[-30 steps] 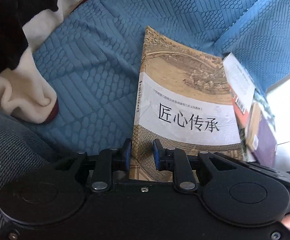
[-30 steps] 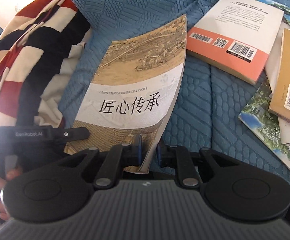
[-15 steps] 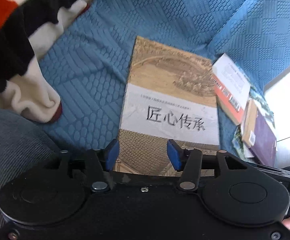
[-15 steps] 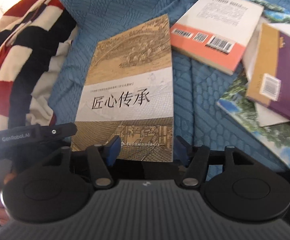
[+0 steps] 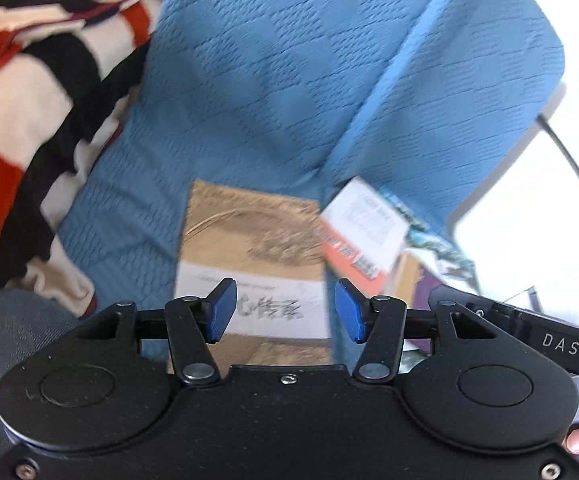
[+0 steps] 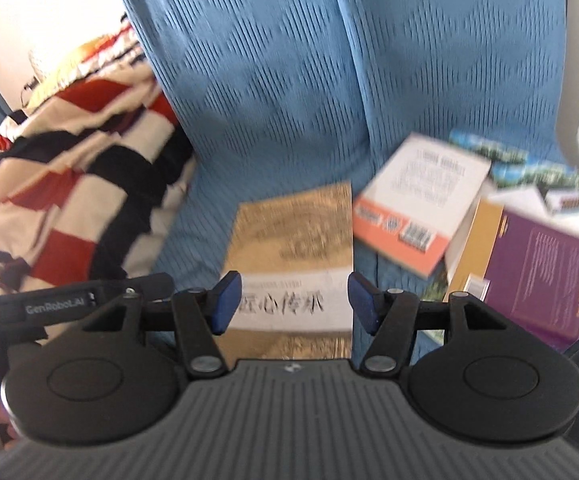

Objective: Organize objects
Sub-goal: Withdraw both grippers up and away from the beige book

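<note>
My two sets of jaws stand apart, empty, above one tan book (image 6: 293, 248); three more books (image 6: 421, 204) lie beside it.

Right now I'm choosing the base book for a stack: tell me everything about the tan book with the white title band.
The tan book is a thin paperback, closed, lying flat and face up on the blue quilted cover. Its front shows an old-style painting and black Chinese characters on the white band. Nothing grips it; the orange-backed book lies close beside it.
</note>
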A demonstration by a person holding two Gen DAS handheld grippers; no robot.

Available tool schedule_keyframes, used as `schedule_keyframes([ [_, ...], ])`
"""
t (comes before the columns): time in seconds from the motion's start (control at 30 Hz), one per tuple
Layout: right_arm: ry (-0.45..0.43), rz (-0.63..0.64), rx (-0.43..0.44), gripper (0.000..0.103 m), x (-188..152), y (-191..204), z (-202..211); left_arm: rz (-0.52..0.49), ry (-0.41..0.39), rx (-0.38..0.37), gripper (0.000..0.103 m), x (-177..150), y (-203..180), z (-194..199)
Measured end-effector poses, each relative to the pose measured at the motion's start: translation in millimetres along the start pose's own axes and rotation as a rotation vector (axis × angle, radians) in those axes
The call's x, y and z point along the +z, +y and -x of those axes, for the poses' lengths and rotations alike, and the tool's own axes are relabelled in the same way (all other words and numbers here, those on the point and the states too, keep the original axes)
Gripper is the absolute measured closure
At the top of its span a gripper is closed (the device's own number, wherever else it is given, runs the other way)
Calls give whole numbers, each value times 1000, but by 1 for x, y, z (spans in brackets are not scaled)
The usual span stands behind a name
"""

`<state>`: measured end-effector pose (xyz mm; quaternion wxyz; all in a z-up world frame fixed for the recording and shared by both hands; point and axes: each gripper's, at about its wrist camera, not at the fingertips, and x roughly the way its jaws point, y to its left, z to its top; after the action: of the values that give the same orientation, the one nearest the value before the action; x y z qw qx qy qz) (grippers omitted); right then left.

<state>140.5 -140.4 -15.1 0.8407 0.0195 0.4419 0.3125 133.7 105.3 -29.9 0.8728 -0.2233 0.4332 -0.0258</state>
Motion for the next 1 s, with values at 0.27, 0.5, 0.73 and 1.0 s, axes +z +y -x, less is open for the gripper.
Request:
schedule_keyframes([
  [0.27,-94,3,-52,42,18,15,53,-67,-61,-41,50,23,-25,46],
  [0.5,-158,-22,-83,42,9,23,86,-103,-63,-64,49,21,-37,65],
  [0.73,-191,-53,-127,42,-7,21,109,-143,-59,-89,47,7,-52,77],
  [1.0,-187,-58,-162,41,-31,14,134,-183,-69,-80,40,-18,-79,90],
])
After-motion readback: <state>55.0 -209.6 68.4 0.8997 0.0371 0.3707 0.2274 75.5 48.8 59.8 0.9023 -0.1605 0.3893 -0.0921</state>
